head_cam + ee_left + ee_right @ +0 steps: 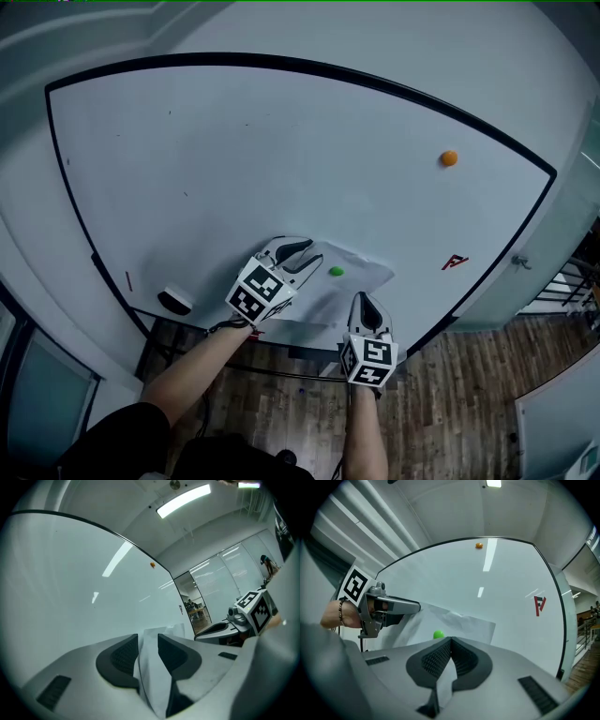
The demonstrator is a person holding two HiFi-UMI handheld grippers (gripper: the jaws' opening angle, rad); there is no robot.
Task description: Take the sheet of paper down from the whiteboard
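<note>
A white sheet of paper lies against the whiteboard, low down near its bottom edge, with a green magnet on it. My left gripper is shut on the sheet's upper left corner; in the left gripper view the paper fills the gap between the pads. My right gripper is shut on the lower edge, and a fold of paper hangs below its closed jaws. In the right gripper view the sheet bows off the board at the left gripper, beside the green magnet.
An orange magnet and a red mark sit on the board to the right. An eraser and a red marker rest at the lower left edge. Wooden floor lies below; glass partitions stand at the right.
</note>
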